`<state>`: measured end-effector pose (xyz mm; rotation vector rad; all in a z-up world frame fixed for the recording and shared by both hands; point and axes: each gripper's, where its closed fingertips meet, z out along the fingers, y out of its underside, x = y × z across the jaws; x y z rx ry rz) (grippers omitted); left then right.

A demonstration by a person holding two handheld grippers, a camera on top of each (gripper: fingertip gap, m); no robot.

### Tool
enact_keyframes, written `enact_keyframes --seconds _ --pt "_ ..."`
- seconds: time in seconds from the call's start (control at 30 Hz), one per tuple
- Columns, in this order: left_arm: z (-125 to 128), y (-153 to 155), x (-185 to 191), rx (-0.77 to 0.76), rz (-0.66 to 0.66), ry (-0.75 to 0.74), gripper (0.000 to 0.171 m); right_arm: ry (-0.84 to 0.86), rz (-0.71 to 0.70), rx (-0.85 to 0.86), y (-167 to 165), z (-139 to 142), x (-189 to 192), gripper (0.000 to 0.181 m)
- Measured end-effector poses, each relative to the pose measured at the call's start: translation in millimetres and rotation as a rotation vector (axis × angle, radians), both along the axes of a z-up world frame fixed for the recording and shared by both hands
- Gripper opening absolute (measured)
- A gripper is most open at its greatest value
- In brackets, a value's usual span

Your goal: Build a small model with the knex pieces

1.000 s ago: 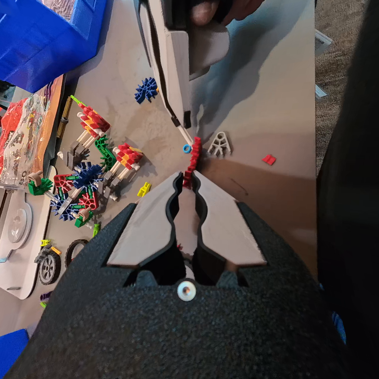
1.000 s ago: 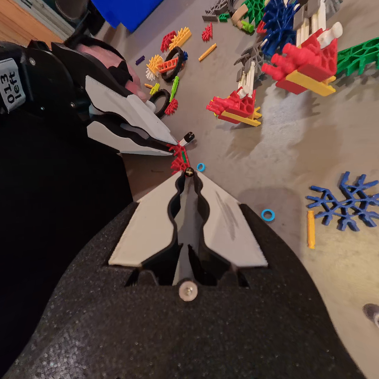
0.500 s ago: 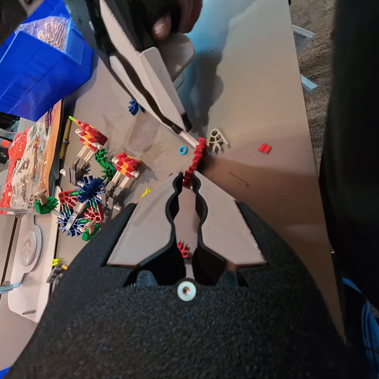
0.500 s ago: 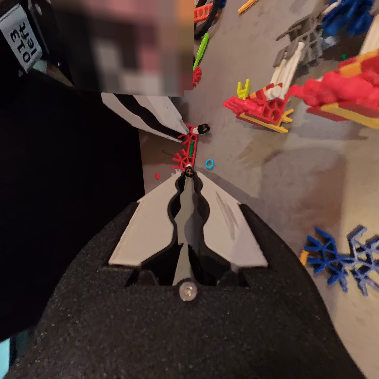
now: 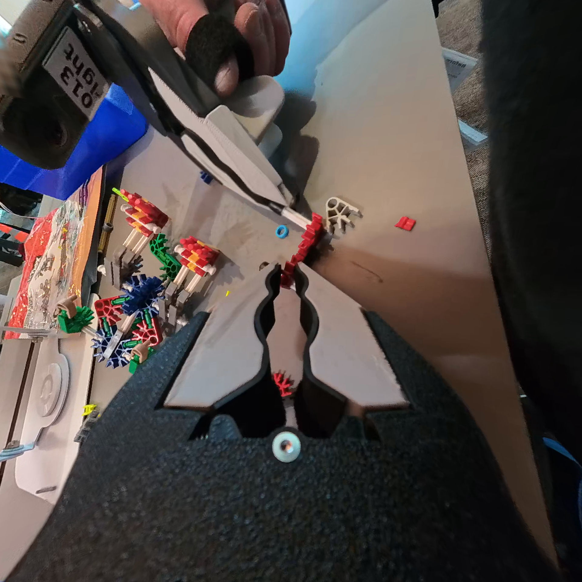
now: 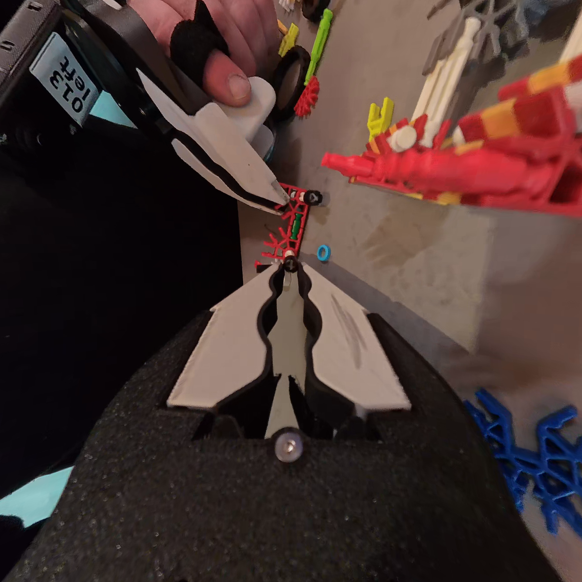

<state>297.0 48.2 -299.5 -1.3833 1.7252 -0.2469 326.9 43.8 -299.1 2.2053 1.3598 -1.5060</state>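
A small red connector assembly [image 5: 304, 248] with a short green rod [image 6: 296, 225] hangs between both grippers above the grey table [image 5: 393, 141]. My left gripper [image 5: 287, 273] is shut on its near end; in the right wrist view this gripper [image 6: 280, 203] comes in from the upper left onto the assembly [image 6: 288, 239]. My right gripper [image 6: 290, 267] is shut on a white rod with a black cap [image 6: 290, 264] that is plugged into the assembly's other end. In the left wrist view the right gripper [image 5: 285, 201] holds that rod [image 5: 296, 217]. A second capped rod [image 6: 311, 197] sticks out near the left gripper's tips.
A blue ring [image 5: 282, 231] lies just beside the assembly, with a grey connector [image 5: 341, 214] and a small red piece [image 5: 405, 223] beyond. Red-and-yellow built models [image 5: 196, 255] stand to the left. A blue snowflake connector [image 6: 535, 472] and a blue bin [image 5: 94, 151] are nearby. Left and right tips are no more than a few centimetres apart.
Both grippers keep their hold. The right gripper has swung round, so it now enters the left view from the upper left, with a hand on it. The right view has come closer to the models.
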Motion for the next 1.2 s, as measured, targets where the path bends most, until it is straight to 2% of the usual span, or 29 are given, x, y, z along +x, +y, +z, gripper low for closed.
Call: enact_keyframes --seconds 0.27,0.5,0.57,0.67,0.93,1.2 --pt "-0.1 -1.0 0.2 -0.018 -0.002 -0.019 0.007 0.032 -0.088 -0.067 -3.5 -1.9 0.4 0.008" --pt "0.7 0.9 0.2 -0.049 0.009 0.000 0.009 0.039 -0.104 -0.054 -4.7 -2.1 -0.4 0.008" --pt "0.7 -0.9 0.4 -0.061 -0.001 0.007 0.024 0.035 -0.114 -0.047 -4.1 -3.0 -1.3 0.008" --pt "0.2 -2.3 0.1 -0.071 -0.011 0.021 0.016 0.037 -0.116 -0.047 -6.1 -2.8 -2.5 0.008" --pt "-1.4 0.0 0.6 -0.068 0.006 0.022 0.013 0.034 -0.105 -0.043 -12.1 -3.3 -8.3 0.008" --pt "0.6 6.4 -2.2 -0.096 0.087 -0.008 0.012 0.054 -0.165 -0.042 -6.7 -0.4 -7.7 0.008"
